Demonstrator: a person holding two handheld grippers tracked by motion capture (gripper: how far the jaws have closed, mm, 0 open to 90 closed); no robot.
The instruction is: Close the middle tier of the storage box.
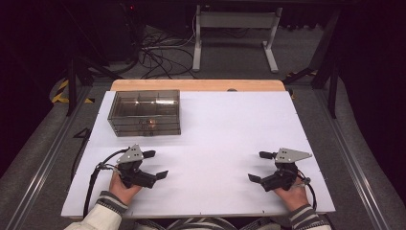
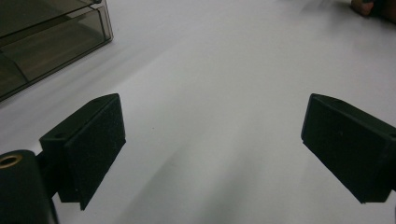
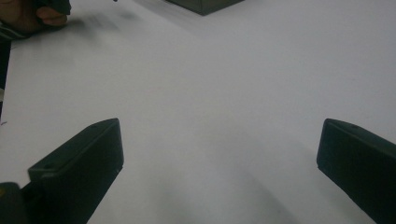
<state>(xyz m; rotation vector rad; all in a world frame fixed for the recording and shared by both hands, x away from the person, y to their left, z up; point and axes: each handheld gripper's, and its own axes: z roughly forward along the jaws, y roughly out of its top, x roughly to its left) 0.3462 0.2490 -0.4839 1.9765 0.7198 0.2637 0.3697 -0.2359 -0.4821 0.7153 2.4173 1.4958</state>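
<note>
White tabletop (image 1: pixel 215 139) carries a smoked clear drawer box (image 1: pixel 144 112) at its far left. Nearer the person than the box, the left gripper (image 1: pixel 155 164) and right gripper (image 1: pixel 262 166) rest empty, jaws spread wide. A careless reach could shove the light box (it looks unanchored) rather than open a drawer.

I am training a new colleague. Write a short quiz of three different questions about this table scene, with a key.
1. True or false: the left hand-held gripper holds the smoky plastic box.
2. Which hand-held gripper is nearer to the box: A) left, B) right?
3. Fill in: the jaws of both grippers stand ____.

Key
1. False. Its jaws are apart over the bare white table, and the box stands farther back on the left.
2. A. The box sits just beyond the left one in the high view.
3. Open. Both gripper views show a wide gap with nothing between the jaws.
</note>
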